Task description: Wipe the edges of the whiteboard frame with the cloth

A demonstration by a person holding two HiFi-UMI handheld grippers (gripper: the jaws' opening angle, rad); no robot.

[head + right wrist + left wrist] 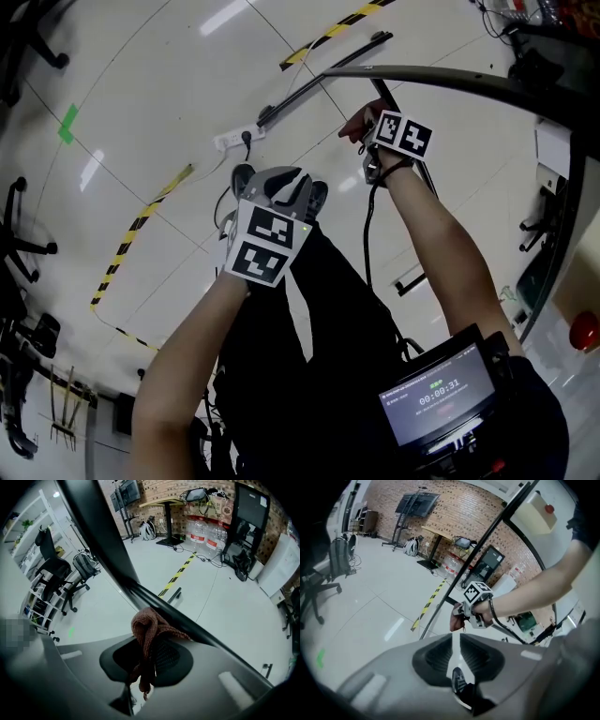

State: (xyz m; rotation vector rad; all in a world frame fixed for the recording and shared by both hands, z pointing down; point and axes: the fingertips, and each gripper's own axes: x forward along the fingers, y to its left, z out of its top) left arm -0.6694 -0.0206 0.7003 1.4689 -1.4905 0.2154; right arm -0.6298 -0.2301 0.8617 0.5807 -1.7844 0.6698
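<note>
My right gripper (370, 127) is shut on a reddish-brown knitted cloth (354, 120), which it presses against the dark top edge of the whiteboard frame (450, 80). In the right gripper view the cloth (147, 634) is bunched between the jaws and folds over the black frame bar (117, 569). My left gripper (281, 180) hangs lower, over the person's shoes, well apart from the frame. Its jaws stand together with nothing between them (456, 641). The left gripper view shows the right gripper (465, 615), the cloth (457, 620) and the slanting frame bar (478, 559).
On the floor below lie a white power strip (232, 139), yellow-black tape (141, 225) and the board's base bar (319, 80). Office chairs (56, 569) stand at the left. A TV stand (417, 503) and a desk stand by the brick wall. A timer screen (441, 398) hangs at the person's chest.
</note>
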